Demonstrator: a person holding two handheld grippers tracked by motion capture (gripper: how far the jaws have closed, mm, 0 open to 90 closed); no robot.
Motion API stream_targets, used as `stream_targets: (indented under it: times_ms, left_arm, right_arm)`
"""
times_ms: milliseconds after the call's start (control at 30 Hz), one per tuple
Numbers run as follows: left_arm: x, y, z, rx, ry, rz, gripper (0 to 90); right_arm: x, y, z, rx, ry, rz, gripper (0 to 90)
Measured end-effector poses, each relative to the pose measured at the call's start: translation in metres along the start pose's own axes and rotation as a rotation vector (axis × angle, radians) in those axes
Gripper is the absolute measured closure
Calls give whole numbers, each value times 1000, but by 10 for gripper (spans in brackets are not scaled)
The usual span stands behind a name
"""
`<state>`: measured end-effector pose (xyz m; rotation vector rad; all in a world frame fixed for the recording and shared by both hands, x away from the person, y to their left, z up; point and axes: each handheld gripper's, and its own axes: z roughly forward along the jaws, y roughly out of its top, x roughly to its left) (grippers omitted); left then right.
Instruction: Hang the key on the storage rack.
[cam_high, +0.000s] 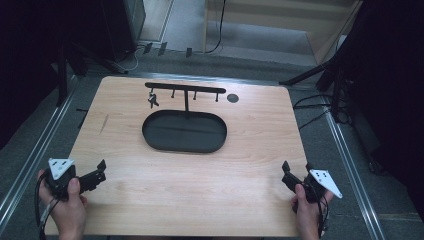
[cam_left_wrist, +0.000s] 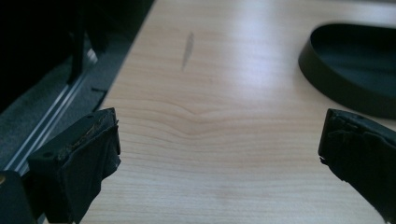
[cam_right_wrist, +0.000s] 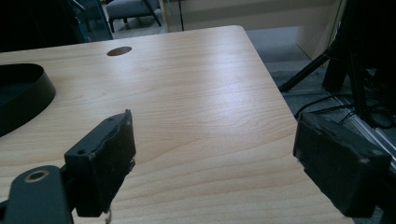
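Observation:
A black oval tray (cam_high: 184, 132) lies in the middle of the wooden table (cam_high: 250, 165). From its back edge rises a black T-shaped rack (cam_high: 186, 90) with several hooks. A small bunch of dark keys (cam_high: 152, 100) hangs from the leftmost hook. My left gripper (cam_high: 100, 171) rests at the table's near left corner, open and empty. My right gripper (cam_high: 296, 169) sits at the near right corner, also open and empty. The left gripper view has its open jaws (cam_left_wrist: 219, 135) over bare wood, with the tray's rim (cam_left_wrist: 336, 88) to the upper right. In the right gripper view (cam_right_wrist: 215, 140) the tray's rim (cam_right_wrist: 32, 93) is at the left.
A round cable hole (cam_high: 232, 97) sits in the table right of the rack, and is also in the right gripper view (cam_right_wrist: 118, 51). A faint dark streak (cam_left_wrist: 187, 49) marks the wood at the left. Metal floor rails (cam_high: 30, 160) and stand legs (cam_high: 310, 77) flank the table.

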<state>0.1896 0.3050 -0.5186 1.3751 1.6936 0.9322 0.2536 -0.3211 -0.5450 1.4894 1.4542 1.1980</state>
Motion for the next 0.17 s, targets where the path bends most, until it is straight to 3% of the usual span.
stream_targets:
  times_ms: [167]
  left_arm:
    - [11, -16, -6, -76, 13, -40, 0]
  right_arm:
    - [1, 0, -1, 5, -4, -2, 126]
